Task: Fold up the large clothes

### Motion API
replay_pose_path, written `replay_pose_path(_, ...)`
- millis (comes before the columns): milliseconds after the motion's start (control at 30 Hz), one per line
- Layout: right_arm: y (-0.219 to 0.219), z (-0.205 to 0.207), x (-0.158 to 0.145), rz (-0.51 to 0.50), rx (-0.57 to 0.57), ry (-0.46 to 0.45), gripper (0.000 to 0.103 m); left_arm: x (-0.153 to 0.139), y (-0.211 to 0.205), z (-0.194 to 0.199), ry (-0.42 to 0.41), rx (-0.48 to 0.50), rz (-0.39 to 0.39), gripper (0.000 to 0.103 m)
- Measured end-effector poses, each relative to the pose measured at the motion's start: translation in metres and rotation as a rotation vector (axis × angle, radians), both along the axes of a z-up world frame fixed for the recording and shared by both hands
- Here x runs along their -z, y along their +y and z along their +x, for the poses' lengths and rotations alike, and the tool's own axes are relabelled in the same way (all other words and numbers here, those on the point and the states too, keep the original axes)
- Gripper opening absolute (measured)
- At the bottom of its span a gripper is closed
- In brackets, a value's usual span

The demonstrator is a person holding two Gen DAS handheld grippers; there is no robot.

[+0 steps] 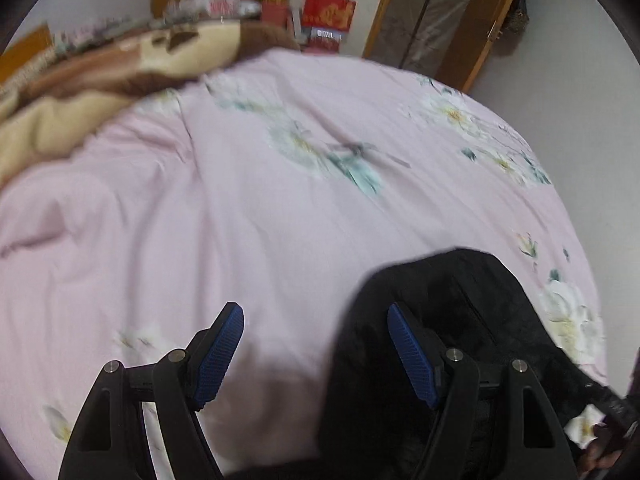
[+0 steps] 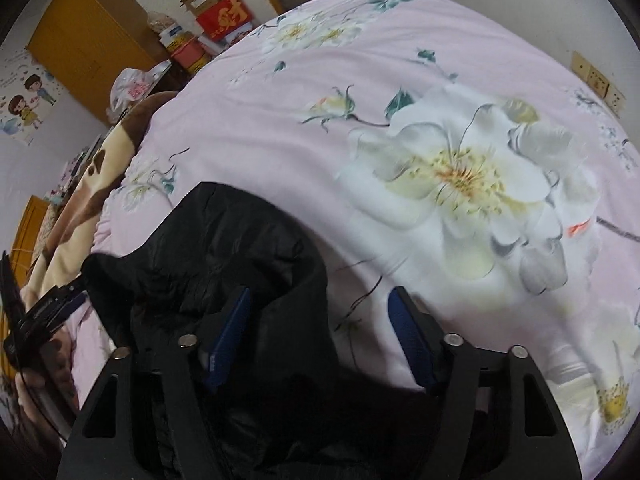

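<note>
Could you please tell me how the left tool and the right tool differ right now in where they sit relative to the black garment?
The left tool hangs mostly over bare pink bedsheet, with the black garment behind only its right finger. The right tool has its left finger against the garment's folds and its right finger over the floral sheet. Both are open and grip nothing.

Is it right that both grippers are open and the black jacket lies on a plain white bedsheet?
Not quite. The sheet is pink with large white flowers, not plain white; the right wrist view shows this best. The rest stands: the left gripper and right gripper are both open, and the black jacket lies on the bed.
</note>
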State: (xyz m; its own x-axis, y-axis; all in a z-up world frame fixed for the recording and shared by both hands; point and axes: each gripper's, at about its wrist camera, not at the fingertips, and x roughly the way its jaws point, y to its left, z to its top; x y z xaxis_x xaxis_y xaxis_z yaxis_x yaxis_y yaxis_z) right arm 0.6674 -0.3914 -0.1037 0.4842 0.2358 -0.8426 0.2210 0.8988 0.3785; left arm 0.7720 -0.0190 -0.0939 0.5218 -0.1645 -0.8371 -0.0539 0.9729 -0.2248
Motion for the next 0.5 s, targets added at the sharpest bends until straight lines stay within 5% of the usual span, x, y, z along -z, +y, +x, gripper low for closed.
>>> replay_pose_path(100,0.002,0.000,0.005,0.049,0.006,0.021,0.035,0.003,-0.006,-0.007,-0.004,0.004,-0.023,0.055)
replay_pose_path(167,0.010,-0.001,0.004,0.042,-0.024,0.019,0.032,0.004,-0.011,-0.009,0.002,0.029,-0.011,0.018)
replay_pose_path(233,0.019,-0.001,0.001,-0.002,-0.069,0.013,0.024,0.006,-0.017,-0.013,0.019,0.044,0.037,0.000)
replay_pose_path(500,0.035,-0.018,-0.021,-0.050,-0.142,-0.071,0.013,-0.021,-0.003,-0.049,-0.077,0.033,0.037,0.000)
